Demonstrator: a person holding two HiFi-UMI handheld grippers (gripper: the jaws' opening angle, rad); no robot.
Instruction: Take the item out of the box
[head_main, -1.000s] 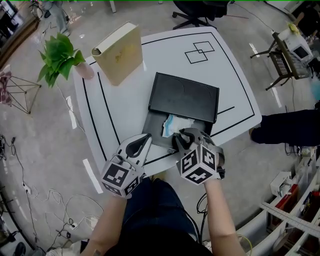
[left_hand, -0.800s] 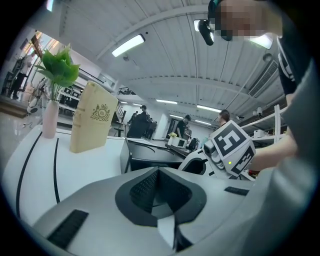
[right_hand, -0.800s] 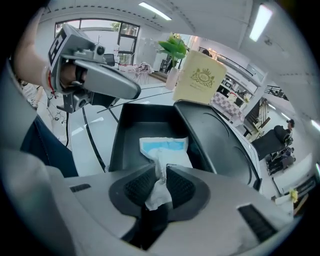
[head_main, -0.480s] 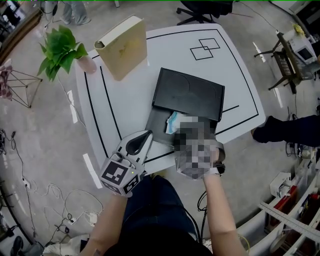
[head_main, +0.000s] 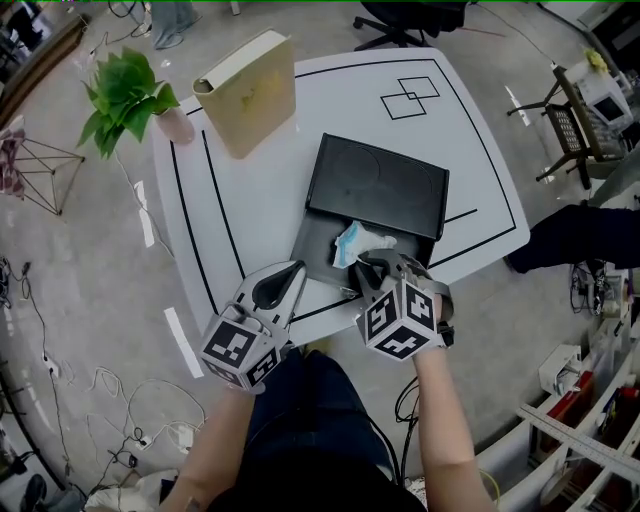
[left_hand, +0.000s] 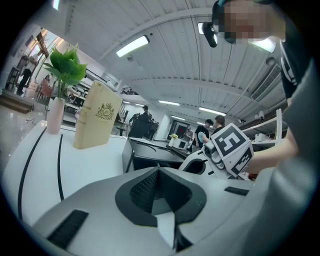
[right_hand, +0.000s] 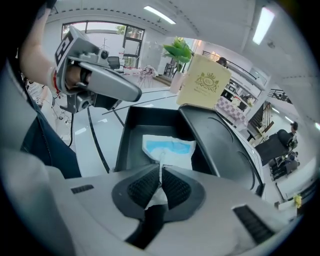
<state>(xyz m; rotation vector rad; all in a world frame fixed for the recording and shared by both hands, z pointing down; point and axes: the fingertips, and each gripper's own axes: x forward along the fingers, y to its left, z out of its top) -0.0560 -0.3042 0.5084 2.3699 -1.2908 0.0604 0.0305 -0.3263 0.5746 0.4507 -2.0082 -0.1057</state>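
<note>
- The white surface (head_main: 250, 200), marked with black lines, carries everything; the person stands at its near edge.
- Both bare forearms reach forward from the bottom of the head view. The left forearm (head_main: 215, 440) angles slightly right and the right forearm (head_main: 440, 430) slightly left, so the two tools converge on the near side of the box.
- The black box (head_main: 375, 185) lies in the middle of the surface. Its broad lid covers the far part and its near part is open.
- A tan book-shaped case (head_main: 250, 95) with a gold crest stands upright at the far left, well apart from the box.
- A green plant (head_main: 125, 100) in a pale pink vase stands at the far left corner, just beside the case.
- The left tongs (head_main: 292, 270) hover over the near edge of the surface, just beside the box's near left corner, pointing at it. Their jaws are closed together, and the left gripper view shows nothing between them.
- The right tongs (head_main: 362, 262) tilt down into the open part of the box, the marker cube toward the person. Their jaws are pinched tight on the near edge of the packet.
- The white and blue packet (head_main: 355, 243) is inside the box's open part, its near end gripped and raised while the rest hangs toward the box floor.
</note>
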